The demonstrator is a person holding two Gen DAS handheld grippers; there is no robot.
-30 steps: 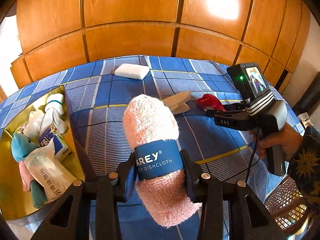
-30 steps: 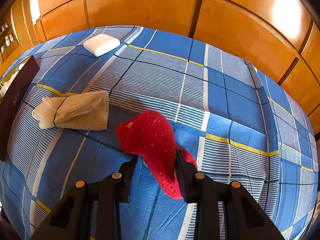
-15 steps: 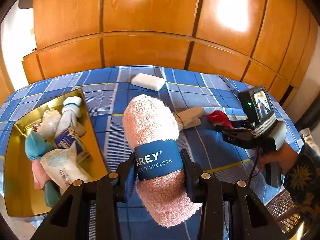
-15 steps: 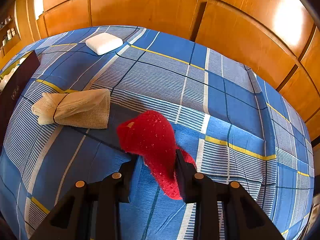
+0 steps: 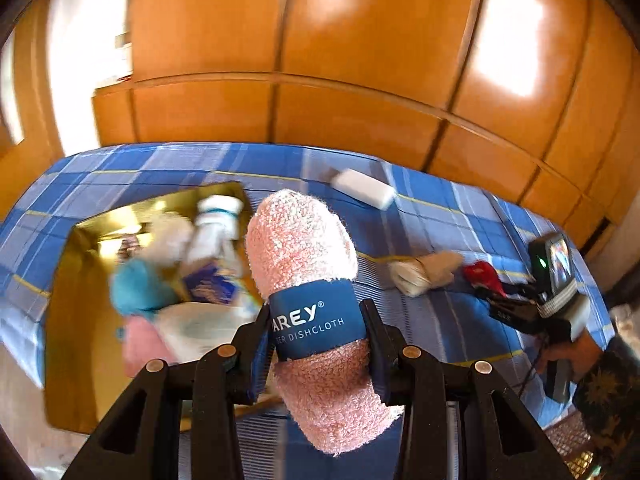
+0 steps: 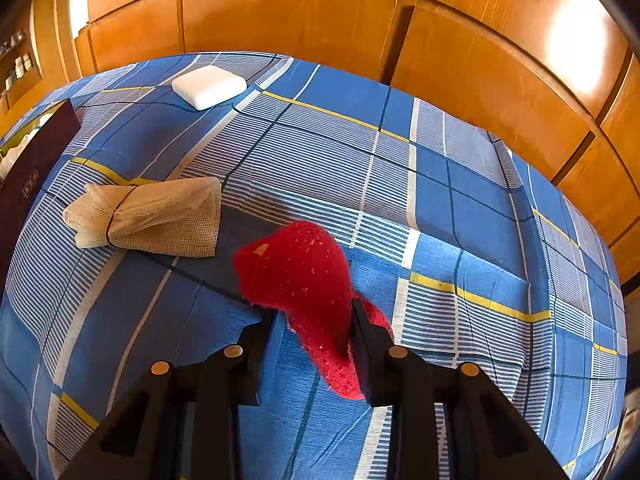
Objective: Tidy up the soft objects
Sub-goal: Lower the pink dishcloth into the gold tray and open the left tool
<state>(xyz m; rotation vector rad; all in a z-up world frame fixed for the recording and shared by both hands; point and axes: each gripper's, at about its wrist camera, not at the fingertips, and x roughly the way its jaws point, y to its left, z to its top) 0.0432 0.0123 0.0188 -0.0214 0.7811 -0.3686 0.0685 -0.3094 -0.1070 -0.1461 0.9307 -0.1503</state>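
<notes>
Your left hand-held gripper (image 5: 316, 344) is clamped on the pink dishcloth roll (image 5: 308, 280) just beside the gold tray (image 5: 68, 320) that's already half full, your right hand-held gripper (image 6: 312, 320) pinches the red cloth (image 6: 300, 272), and the mesh bundle (image 6: 152, 212) and white pad (image 6: 208, 86) lie further from the tray, so I'd say you're maybe halfway.

Glossy wooden wardrobe panels (image 6: 304, 20) behind blue plaid bedspread (image 6: 460, 184).

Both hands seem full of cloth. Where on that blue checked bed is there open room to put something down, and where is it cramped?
Open bedspread stretches right of the white pad and mesh cloth bundle, toward the wooden wardrobe. A smaller bare patch lies between pad and bundle. The gold tray is crowded with soft items.
</notes>
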